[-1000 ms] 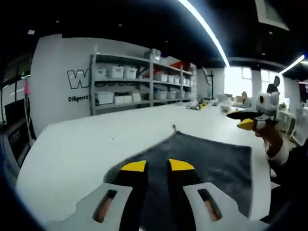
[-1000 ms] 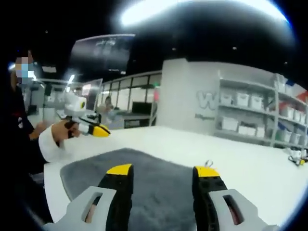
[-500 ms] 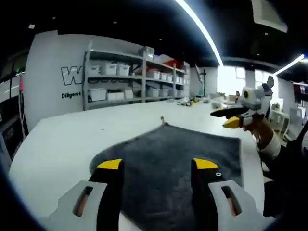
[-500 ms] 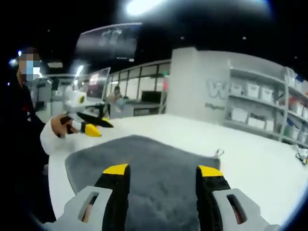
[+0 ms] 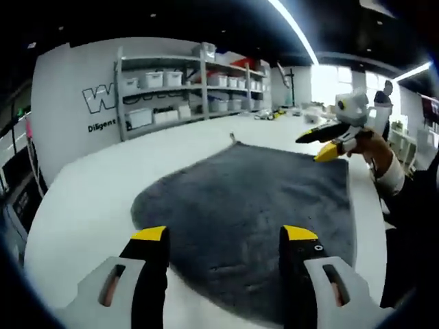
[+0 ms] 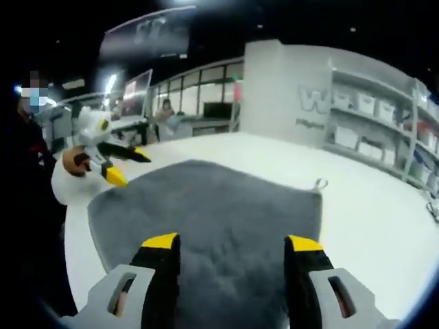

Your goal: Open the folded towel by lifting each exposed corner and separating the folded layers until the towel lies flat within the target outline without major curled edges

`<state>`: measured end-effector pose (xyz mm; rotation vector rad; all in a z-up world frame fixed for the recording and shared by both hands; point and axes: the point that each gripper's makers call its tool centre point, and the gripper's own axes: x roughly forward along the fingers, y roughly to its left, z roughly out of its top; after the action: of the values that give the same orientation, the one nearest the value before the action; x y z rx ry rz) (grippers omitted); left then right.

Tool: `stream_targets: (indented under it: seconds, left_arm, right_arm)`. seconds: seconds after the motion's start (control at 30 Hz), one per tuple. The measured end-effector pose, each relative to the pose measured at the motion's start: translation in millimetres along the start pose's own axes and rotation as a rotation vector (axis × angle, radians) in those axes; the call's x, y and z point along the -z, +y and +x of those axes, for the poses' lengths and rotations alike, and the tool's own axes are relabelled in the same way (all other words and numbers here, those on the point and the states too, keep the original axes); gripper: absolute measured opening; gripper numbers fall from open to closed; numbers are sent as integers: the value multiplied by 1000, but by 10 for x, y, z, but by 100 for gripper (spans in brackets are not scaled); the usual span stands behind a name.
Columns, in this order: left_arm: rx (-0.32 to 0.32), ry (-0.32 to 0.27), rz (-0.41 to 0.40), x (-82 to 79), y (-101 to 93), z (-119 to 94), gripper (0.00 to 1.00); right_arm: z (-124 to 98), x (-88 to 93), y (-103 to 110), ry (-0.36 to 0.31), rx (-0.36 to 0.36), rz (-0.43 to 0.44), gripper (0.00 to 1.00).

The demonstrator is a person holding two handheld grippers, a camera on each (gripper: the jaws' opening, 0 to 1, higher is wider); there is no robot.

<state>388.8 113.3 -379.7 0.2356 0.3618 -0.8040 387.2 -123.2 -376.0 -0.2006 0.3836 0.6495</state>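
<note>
A dark grey towel lies spread flat on the white table, with a small hanging loop at its far corner. My left gripper hovers open above the towel's near edge, nothing between its yellow-tipped fingers. My right gripper comes in from the right, held in a hand over the towel's right side, jaws apart. From the right gripper view, the towel spreads ahead with its loop at the far right corner. My right gripper is open above it, and my left gripper hangs at the left edge.
Grey shelves with white bins stand against the back wall beyond the table. A person in dark clothes stands at the table's side. Bare white tabletop surrounds the towel.
My left gripper went from shut on the towel to open and lifted back. The towel now lies flatter and wider. Both views have tipped down toward it.
</note>
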Motion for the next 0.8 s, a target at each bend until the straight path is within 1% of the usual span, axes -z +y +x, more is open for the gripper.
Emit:
stream_targets:
  seconds: [0.1, 0.17, 0.23, 0.3, 0.37, 0.5, 0.57, 0.6, 0.63, 0.67, 0.7, 0.8]
  left_arm:
    - [6, -2, 13, -6, 3, -26, 63]
    - [21, -9, 19, -19, -35, -6, 61]
    - [40, 7, 23, 23, -81, 47, 61]
    - [46, 48, 47, 118, -106, 93, 60]
    - [50, 65, 56, 163, -121, 112, 58]
    - [59, 82, 68, 202, -129, 105, 52]
    - [74, 88, 92, 225, -141, 100, 47]
    - [77, 96, 83, 251, -129, 105, 46]
    - [90, 111, 42, 291, -143, 110, 45]
    - [102, 115, 9, 310, -150, 118, 44]
    - [106, 104, -11, 303, -138, 125, 44]
    - [108, 99, -23, 313, -120, 117, 43]
  right_arm:
    - [3, 19, -37, 12, 5, 0, 58]
    - [-9, 11, -33, 13, 4, 2, 58]
    - [-16, 18, -11, 14, -1, 4, 59]
    - [-14, 56, -9, 35, -8, 1, 59]
    - [-9, 120, 4, 62, -9, -15, 59]
    - [33, 231, 37, 115, -29, -16, 59]
    - [55, 318, 78, 159, -49, -17, 59]
    - [80, 388, 123, 190, -65, -8, 58]
    - [99, 440, 185, 210, -94, -6, 57]
    - [130, 425, 184, 194, -86, 12, 57]
    - [125, 418, 174, 191, -81, 18, 57]
    - [106, 420, 188, 194, -81, 18, 57]
